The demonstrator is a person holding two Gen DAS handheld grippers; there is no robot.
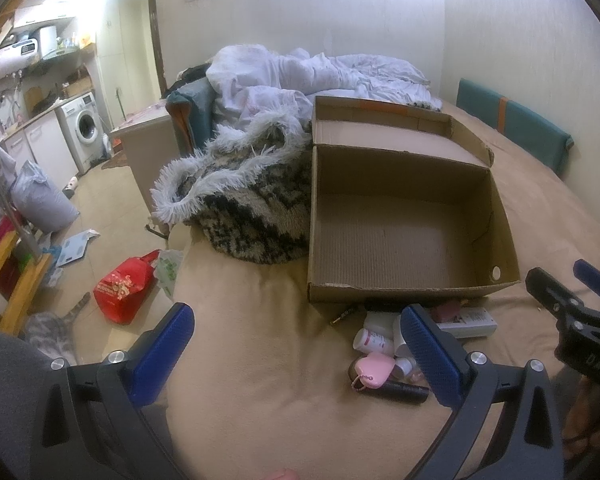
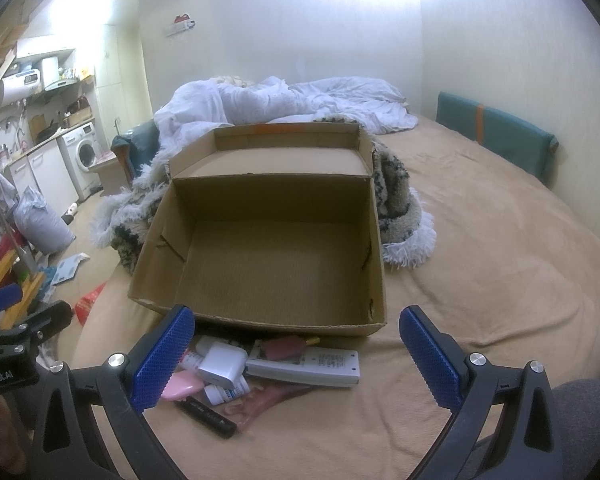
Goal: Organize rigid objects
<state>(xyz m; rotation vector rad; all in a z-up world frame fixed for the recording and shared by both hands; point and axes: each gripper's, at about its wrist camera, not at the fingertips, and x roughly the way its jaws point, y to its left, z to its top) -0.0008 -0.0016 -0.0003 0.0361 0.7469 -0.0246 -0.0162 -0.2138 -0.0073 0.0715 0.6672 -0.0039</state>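
Observation:
An open cardboard box (image 1: pixel 404 280) lies on the tan bed; in the right wrist view (image 2: pixel 260 320) it is dead ahead with nothing in it. In front of it lies a pile of small things: a white remote (image 2: pixel 312 368), a white charger (image 2: pixel 222 366), a pink case (image 2: pixel 182 386), a black tube (image 2: pixel 210 416), a small white bottle (image 2: pixel 224 392) and a maroon item (image 2: pixel 284 346). The pink case (image 1: pixel 374 368) and a white bottle (image 1: pixel 372 342) also show in the left wrist view. My left gripper (image 1: pixel 296 356) is open, left of the pile. My right gripper (image 2: pixel 296 356) is open above the pile.
A shaggy black-and-white blanket (image 1: pixel 244 204) lies left of and behind the box, and a white duvet (image 2: pixel 284 100) is bunched at the back. Teal cushions (image 2: pixel 500 136) line the right wall. The floor at left holds a red bag (image 1: pixel 124 288), a grey sack (image 1: pixel 40 196) and a cat (image 1: pixel 56 328).

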